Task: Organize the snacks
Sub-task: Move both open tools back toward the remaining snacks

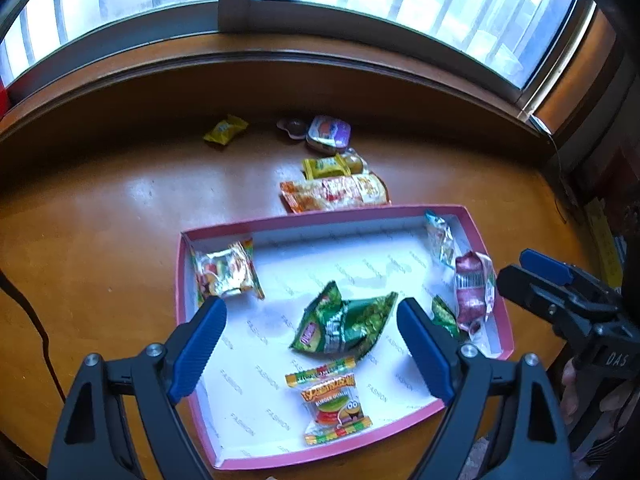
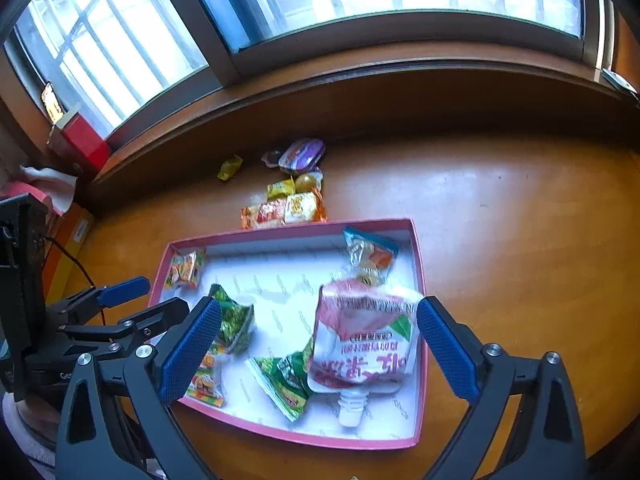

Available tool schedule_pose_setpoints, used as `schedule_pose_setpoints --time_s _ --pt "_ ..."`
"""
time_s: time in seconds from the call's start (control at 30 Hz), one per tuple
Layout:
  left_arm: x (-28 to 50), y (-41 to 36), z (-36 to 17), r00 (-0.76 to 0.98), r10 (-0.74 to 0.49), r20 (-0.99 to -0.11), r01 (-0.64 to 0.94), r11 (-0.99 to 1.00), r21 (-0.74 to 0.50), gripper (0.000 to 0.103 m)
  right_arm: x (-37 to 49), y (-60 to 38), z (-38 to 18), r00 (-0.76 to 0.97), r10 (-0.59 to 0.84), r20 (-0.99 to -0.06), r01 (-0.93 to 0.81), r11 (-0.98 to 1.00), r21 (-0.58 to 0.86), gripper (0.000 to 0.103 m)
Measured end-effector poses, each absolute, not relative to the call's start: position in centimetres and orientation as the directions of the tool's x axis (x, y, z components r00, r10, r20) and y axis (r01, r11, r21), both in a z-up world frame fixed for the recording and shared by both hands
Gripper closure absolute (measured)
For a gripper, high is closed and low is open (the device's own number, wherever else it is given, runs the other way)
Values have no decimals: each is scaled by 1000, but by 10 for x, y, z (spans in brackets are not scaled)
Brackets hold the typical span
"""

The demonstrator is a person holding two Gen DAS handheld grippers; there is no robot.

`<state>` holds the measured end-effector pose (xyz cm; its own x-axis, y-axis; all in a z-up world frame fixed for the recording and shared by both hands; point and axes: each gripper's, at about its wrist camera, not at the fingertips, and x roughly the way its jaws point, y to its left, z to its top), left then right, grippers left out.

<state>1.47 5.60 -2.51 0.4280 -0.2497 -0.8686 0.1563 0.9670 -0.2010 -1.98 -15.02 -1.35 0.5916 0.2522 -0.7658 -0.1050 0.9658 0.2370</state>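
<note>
1. Your left gripper [image 1: 312, 344] hangs agape and empty over the pink tray [image 1: 320, 213].
2. Orange snack packet [image 1: 334, 193], outside the tray's far rim at upper centre, lies crosswise.
3. Left is nearer; the right gripper [image 2: 319, 350] is also wide open, holding nothing.

Looks like a home, prob a living rm: glossy wooden table [image 1: 100, 216] under the grippers, barred window [image 2: 120, 40] w/ wood sill straight ahead of them, snack packets [image 1: 336, 192] lying about.
</note>
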Motion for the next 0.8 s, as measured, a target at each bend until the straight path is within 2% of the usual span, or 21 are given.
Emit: schedule_pose_setpoints --time_s 0.8 --pt "75 79 -4 528 -155 -835 125 987 -104 13 58 -114 15 611 246 -753 -186 969 166 4"
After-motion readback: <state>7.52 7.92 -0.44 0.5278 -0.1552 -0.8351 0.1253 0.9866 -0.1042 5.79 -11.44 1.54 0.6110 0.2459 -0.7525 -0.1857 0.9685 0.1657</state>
